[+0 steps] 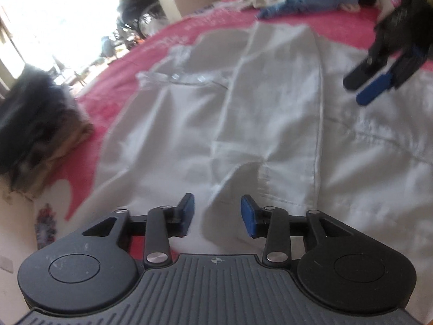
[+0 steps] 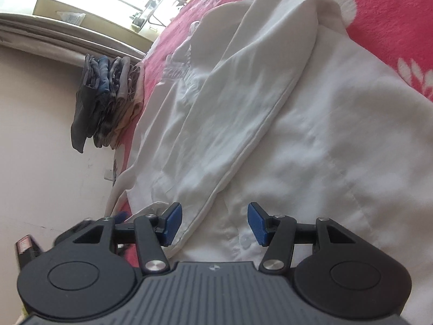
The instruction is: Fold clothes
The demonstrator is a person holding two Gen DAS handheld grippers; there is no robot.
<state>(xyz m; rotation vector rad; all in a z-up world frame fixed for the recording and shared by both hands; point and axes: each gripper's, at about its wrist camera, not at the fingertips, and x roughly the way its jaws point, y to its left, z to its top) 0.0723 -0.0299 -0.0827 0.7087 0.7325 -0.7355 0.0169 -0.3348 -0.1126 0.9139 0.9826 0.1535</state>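
Left wrist view is showing both the left claw (image 1: 217, 215) and right claw (image 1: 369, 85) hovering released above the white shirt (image 1: 270, 113) lying mid-bed (image 1: 216, 27), soft, light cloth probably best pinched along its folded sleeve edge.
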